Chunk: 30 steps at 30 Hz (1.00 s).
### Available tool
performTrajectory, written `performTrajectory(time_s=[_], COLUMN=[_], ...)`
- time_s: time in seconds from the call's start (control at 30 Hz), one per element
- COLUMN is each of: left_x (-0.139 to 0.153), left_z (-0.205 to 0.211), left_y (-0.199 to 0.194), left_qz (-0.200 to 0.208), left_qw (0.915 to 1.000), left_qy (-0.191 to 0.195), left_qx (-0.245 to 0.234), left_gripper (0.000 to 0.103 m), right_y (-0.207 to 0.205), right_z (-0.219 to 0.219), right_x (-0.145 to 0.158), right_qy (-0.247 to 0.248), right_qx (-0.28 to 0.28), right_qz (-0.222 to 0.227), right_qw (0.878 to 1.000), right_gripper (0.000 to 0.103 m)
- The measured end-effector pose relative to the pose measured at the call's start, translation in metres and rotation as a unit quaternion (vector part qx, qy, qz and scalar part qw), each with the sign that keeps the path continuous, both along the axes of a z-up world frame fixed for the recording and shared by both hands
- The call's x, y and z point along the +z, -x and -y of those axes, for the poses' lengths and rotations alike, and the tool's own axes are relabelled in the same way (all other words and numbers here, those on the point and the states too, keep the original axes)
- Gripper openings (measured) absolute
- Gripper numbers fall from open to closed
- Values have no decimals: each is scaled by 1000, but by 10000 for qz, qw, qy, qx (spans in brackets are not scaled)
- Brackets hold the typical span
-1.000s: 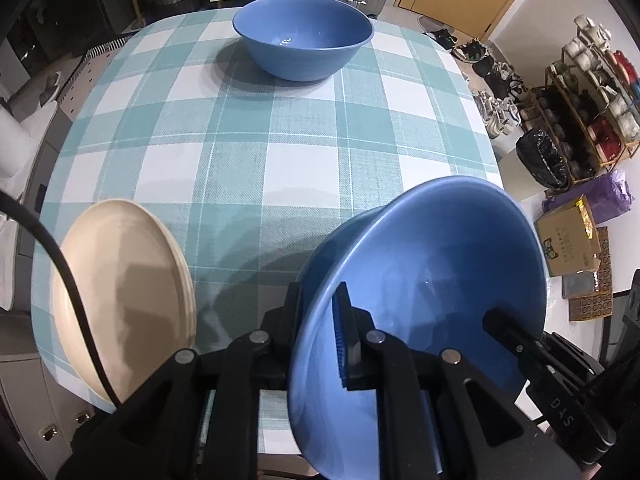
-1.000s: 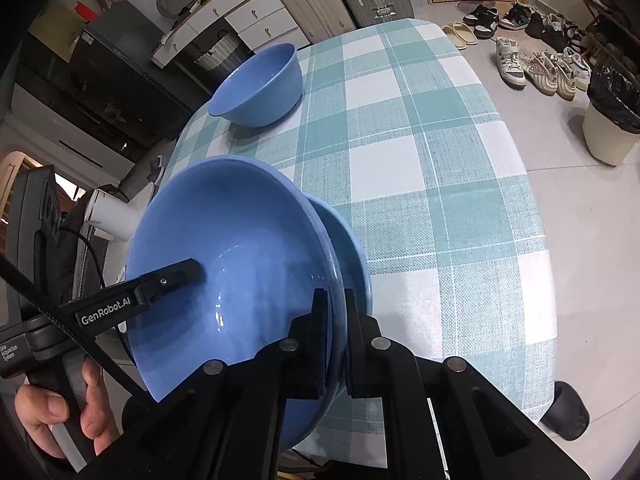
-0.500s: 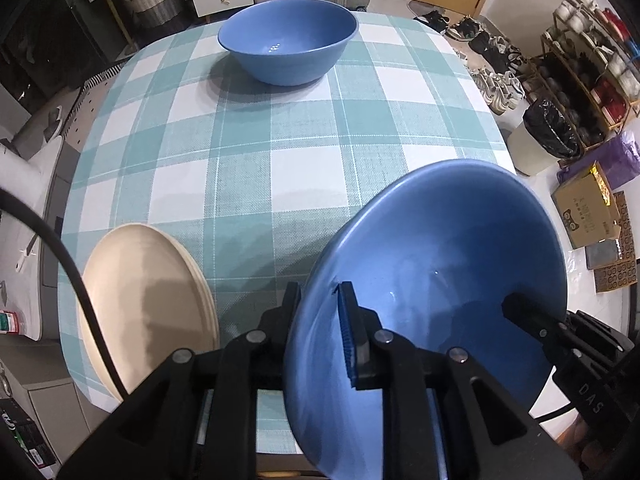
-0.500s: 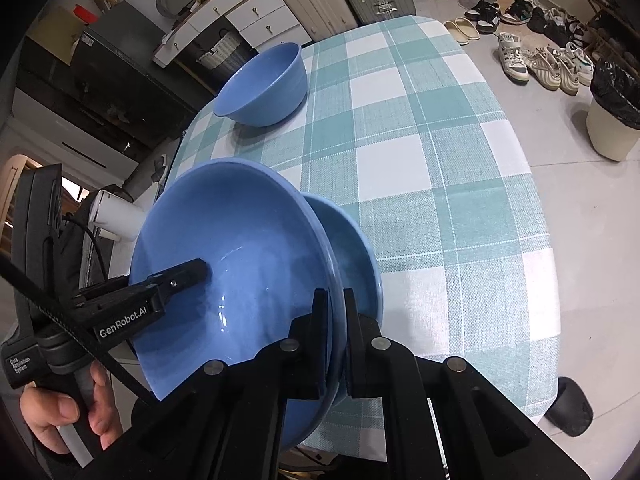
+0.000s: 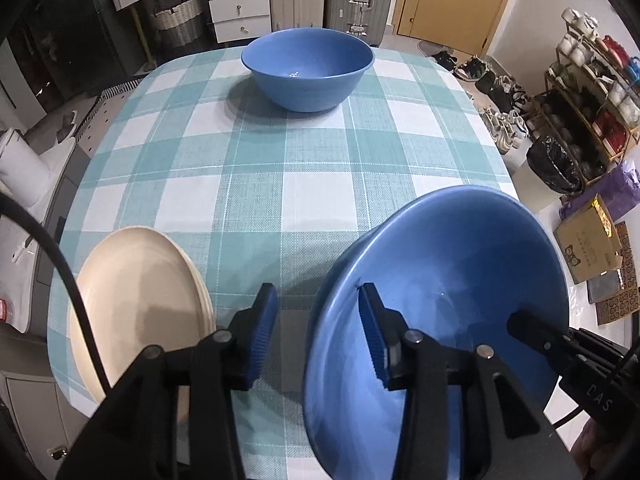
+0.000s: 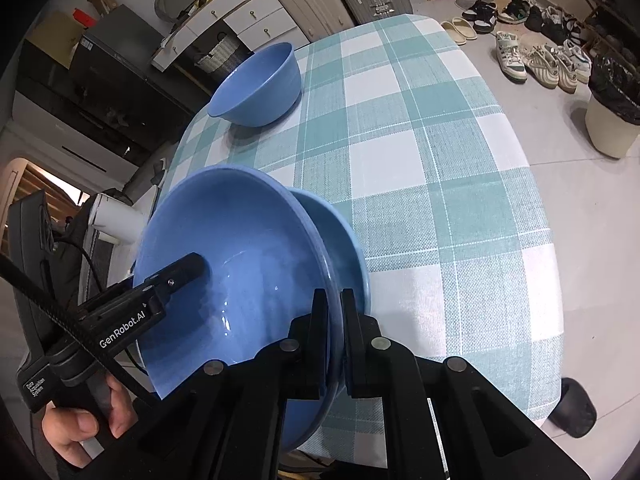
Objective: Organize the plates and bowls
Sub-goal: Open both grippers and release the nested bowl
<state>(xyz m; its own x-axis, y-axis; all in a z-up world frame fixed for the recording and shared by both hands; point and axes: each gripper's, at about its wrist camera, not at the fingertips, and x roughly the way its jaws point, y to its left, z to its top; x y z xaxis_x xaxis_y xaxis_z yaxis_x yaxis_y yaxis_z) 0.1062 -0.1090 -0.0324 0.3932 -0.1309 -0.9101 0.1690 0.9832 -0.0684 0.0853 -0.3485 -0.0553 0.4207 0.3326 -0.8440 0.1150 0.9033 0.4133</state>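
A blue bowl [image 6: 240, 256] rests tilted in a second blue bowl [image 6: 348, 236] near the table's front edge. My right gripper [image 6: 333, 304] is shut on the upper bowl's near rim. My left gripper [image 5: 316, 312] straddles the opposite rim of that upper bowl [image 5: 460, 272], one finger inside and one outside. Its jaws are opening and the pads stand off the wall. A third blue bowl [image 5: 307, 68] sits at the table's far end. Cream plates [image 5: 136, 312] lie stacked to the left of my left gripper.
The checked tablecloth [image 5: 256, 160] lies bare between the near bowls and the far bowl. To the right, the floor holds shoes [image 6: 532, 60], a bin [image 6: 612, 120], a cardboard box [image 5: 588, 240] and a shelf rack [image 5: 592, 92]. Drawers [image 5: 236, 4] stand behind the table.
My left gripper's jaws have spread apart and come off the bowl's rim, and its view has tipped up a little. The right gripper still grips the rim as before.
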Motion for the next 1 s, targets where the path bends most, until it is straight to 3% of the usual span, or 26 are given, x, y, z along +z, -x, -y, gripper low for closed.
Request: performTrajectory(time_s=[0.3,0.67,1.0], left_x=[-4,-11,-15], left_z=[-4,-6,-7], left_y=[-1,-2,-1], left_qz=[98,57,16], left_qw=[9999,10000,10000], left_qy=[-43,-3,-21], left_qx=[45,42,22], left_gripper=[42,42,42], right_y=[0,1,4], right_z=[-19,-21,-35], right_x=[16,14,24], right_qy=[883,1118,2067], right_qx=[74,90,352], right_qz=[190,235,412], right_qw=[9959,9934,9769], right_gripper=[11,11,11])
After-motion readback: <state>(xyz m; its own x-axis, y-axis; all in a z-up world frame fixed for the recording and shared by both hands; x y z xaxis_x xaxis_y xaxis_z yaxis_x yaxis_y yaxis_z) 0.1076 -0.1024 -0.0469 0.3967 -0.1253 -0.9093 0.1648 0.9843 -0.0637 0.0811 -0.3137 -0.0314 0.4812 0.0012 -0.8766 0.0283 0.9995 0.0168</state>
